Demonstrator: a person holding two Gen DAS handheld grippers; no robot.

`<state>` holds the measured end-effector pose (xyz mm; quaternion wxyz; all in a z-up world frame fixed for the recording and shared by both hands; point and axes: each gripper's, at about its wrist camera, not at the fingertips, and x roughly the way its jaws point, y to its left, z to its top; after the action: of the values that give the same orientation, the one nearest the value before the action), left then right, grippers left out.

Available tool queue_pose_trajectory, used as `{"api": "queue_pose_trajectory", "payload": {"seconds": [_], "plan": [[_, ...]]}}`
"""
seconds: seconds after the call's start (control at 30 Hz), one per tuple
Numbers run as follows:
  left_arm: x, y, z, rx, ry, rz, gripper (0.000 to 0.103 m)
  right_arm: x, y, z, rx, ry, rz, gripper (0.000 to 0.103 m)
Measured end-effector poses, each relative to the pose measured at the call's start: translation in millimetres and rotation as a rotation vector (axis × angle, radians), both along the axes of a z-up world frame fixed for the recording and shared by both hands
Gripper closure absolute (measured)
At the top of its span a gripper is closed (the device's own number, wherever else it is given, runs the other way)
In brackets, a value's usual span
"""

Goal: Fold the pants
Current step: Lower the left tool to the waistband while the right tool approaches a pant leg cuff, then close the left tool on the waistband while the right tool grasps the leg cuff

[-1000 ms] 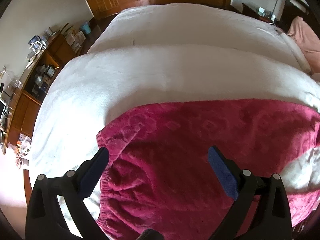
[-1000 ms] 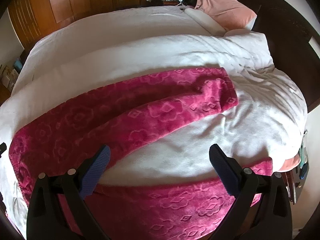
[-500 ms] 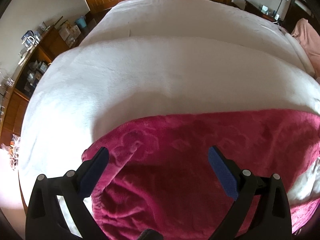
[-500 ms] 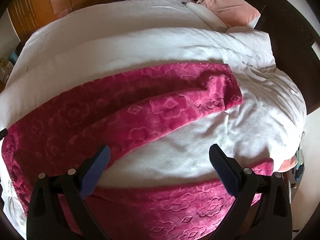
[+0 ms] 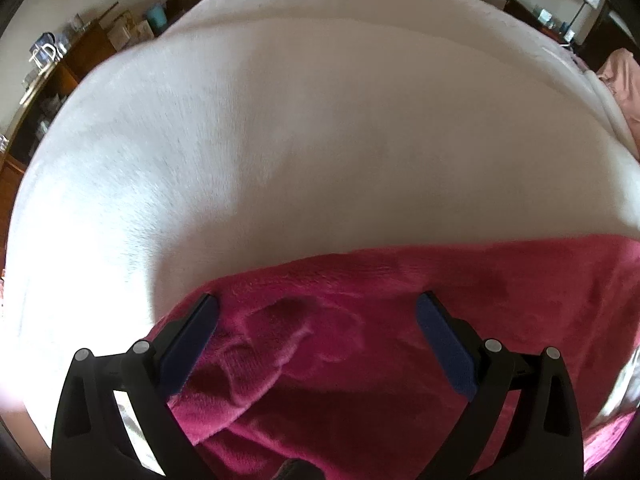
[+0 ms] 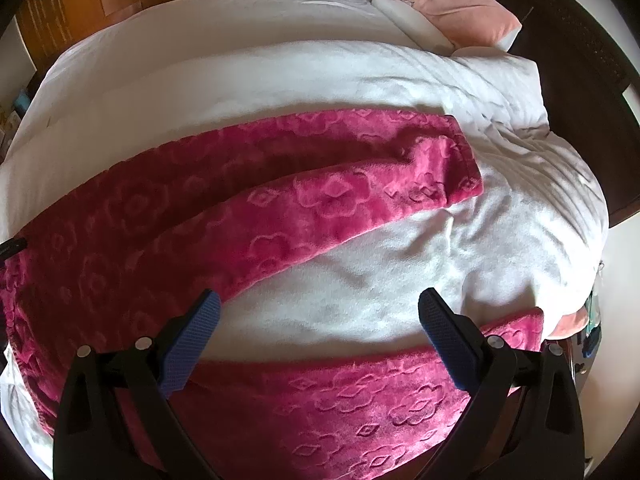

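On the white bed (image 6: 360, 80), the magenta fleece pants (image 6: 280, 208) lie spread flat, which suits folding: the soft cover gives a broad surface and the fabric is laid out so its parts can be told apart. From the right wrist view the two legs part like a V. The far leg (image 6: 380, 184) runs away from the waist toward the pink pillow (image 6: 456, 12) at the head of the bed, its cuff resting on bare white cover; the near leg (image 6: 360, 400) runs along the bed's near edge, close under the camera. White cover shows between them, so the legs are not yet stacked, and I judge the first fold, one leg onto the other, is still to be done.

The right hand-held gripper (image 6: 319, 322) hangs above that gap with its jaws spread wide and nothing between them; it touches no cloth that I can see. It seems placed to choose a hold on one of the legs.

The left hand-held gripper (image 5: 318, 326) is at the waist end of the pants (image 5: 400, 320), where the fabric is rumpled into a soft ridge. Its jaws are likewise wide apart and hold nothing, with the bunched waist lying between and below them, probably so it can pin or pinch that end. The left view is blurred, so contact there is uncertain.
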<state>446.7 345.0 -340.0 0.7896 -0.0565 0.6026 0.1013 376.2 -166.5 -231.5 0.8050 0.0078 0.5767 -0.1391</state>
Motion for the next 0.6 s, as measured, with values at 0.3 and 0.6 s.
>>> {"api": "queue_pose_trajectory", "payload": {"seconds": [0.3,0.6], "plan": [[18,23,-26,-0.029,0.019,0.004,0.005,4,-6,-9,0.024,0.006,0.009,0.003],[-2,22,-19,-0.084,0.011,0.040,0.047,41,-63,-19,0.020,-0.010,-0.007,0.003]]}}
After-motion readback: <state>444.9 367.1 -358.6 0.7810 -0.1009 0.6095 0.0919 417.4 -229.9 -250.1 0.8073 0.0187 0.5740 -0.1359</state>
